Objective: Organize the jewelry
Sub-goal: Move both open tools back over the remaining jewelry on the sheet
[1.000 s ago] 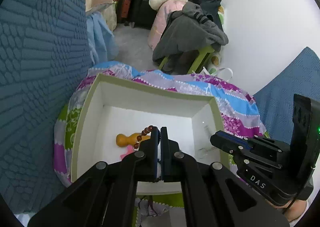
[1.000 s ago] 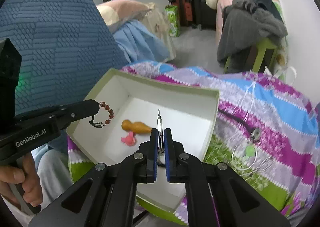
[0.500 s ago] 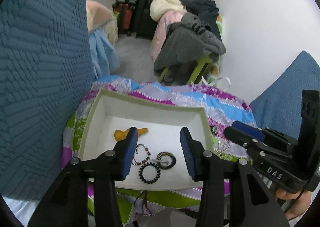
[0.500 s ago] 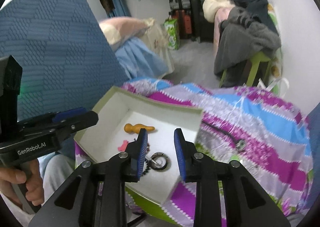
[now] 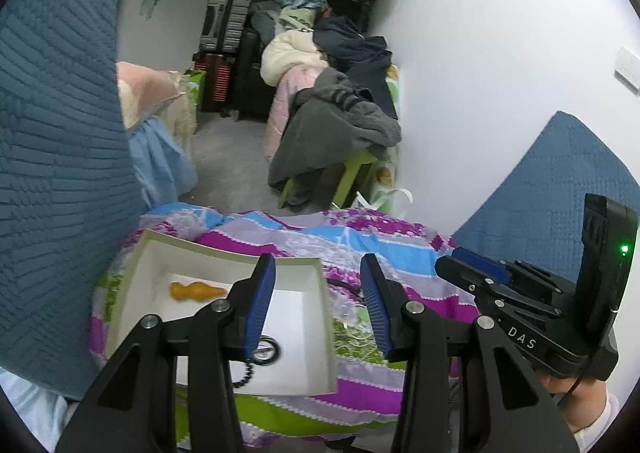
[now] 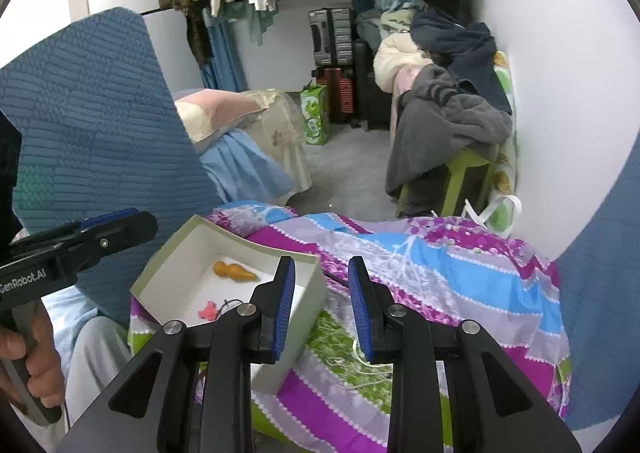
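A white box with a green rim (image 5: 298, 333) (image 6: 188, 293) rests on a purple, blue and green patterned cloth (image 5: 360, 241) (image 6: 460, 273). Inside lie an orange gourd-shaped piece (image 5: 194, 290) (image 6: 234, 271), a pink piece (image 6: 208, 310), a black ring bracelet (image 5: 266, 349) and a dark beaded bracelet (image 5: 246, 373). My left gripper (image 5: 318, 305) (image 6: 148, 219) hangs open above the box's right edge, with nothing between its pads. My right gripper (image 6: 322, 305) (image 5: 448, 265) is open too, empty, above the box's right corner. Thin pale chains (image 6: 360, 361) (image 5: 352, 333) lie on the cloth beside the box.
Blue quilted cushions stand at the left (image 5: 60, 133) and right (image 5: 560, 193). Beyond the cloth is grey floor, a green stool heaped with grey clothes (image 6: 448, 125), suitcases (image 5: 224, 21) and a pillow (image 6: 224, 109). A hand (image 6: 24, 365) holds the left gripper's handle.
Both grippers went from shut to open and let their pieces drop into the box: the left a brown bead bracelet, the right a small metal piece. Both then rose and drew back.
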`<state>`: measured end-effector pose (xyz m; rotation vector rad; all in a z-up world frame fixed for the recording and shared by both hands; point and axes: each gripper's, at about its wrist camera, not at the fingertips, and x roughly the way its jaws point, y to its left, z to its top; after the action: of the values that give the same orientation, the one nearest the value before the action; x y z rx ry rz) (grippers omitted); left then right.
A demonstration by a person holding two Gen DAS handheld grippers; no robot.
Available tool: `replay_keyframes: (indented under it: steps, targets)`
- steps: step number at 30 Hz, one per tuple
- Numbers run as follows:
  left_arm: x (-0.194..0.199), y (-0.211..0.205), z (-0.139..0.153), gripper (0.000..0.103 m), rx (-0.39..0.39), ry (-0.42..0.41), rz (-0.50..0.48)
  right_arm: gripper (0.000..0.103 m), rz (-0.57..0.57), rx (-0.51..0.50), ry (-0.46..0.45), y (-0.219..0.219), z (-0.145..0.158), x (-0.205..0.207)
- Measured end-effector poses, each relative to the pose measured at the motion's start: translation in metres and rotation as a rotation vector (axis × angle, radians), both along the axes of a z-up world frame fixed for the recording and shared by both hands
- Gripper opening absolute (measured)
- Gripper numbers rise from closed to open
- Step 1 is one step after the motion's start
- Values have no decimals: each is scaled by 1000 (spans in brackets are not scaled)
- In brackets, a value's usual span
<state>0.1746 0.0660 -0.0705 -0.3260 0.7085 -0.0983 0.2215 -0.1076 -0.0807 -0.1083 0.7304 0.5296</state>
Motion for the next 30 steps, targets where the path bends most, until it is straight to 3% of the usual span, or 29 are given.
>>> replay_keyframes:
  steps: [20, 30]
  targets:
    - [21, -71, -41, 45, -47, 33, -69, 25, -117, -17, 37, -90, -64, 7]
    - [47, -109, -86, 45, -88, 120, -120, 25, -126, -26, 111, -116, -126, 30]
